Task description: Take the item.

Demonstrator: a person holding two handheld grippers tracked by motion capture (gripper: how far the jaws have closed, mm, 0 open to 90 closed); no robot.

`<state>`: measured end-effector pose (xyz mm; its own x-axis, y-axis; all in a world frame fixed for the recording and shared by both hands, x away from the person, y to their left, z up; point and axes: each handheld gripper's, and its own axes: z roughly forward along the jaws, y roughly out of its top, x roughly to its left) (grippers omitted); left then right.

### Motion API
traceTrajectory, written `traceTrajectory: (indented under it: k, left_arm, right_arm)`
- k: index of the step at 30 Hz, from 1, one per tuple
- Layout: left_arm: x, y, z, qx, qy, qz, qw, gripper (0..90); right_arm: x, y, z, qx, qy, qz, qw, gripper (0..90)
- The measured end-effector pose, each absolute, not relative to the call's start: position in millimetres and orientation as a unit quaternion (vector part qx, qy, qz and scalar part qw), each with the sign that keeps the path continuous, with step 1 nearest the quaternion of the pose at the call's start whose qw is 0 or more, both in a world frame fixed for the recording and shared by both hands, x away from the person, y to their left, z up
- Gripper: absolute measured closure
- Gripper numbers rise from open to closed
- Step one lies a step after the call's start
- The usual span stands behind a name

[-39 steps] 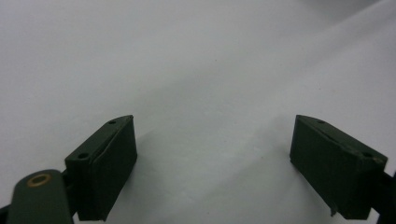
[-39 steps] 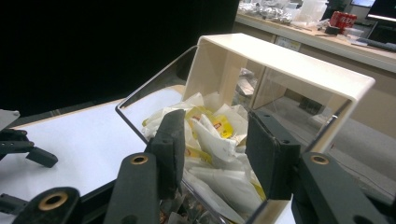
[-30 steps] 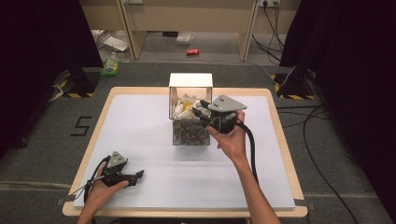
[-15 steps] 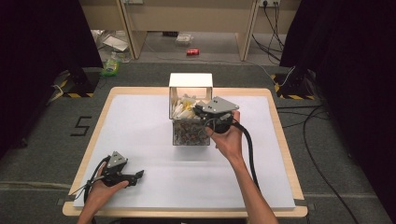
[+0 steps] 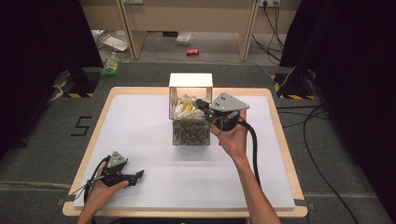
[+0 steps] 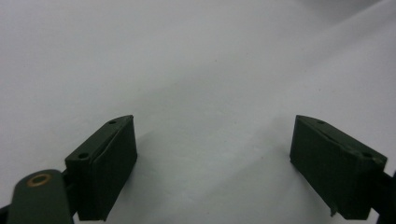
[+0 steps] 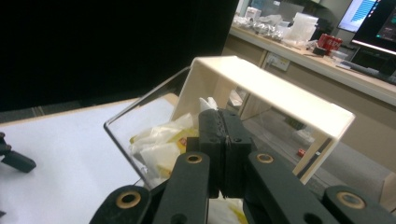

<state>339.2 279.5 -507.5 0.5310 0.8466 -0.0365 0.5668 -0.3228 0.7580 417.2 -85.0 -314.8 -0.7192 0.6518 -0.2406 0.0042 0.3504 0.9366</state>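
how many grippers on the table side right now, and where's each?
2. The left gripper rests low on the white table cover near the front-left edge, jaws open. The right gripper is over the clear box of packets at table centre, jaws shut.

The clear box (image 5: 190,119) stands mid-table, its cream cover (image 5: 190,80) blocking the back part of its open top, so a way in lies over the front part. The white table (image 5: 140,126) lies bare to the left and front.
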Motion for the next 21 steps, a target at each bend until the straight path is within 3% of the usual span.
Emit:
traceTrajectory:
  k: [21]
  left_arm:
    - [339, 280, -507, 0.791, 0.447, 0.187, 0.373, 14.3]
  right_arm:
    - [415, -88, -264, 0.2, 0.746, 0.543, 0.329, 89.8]
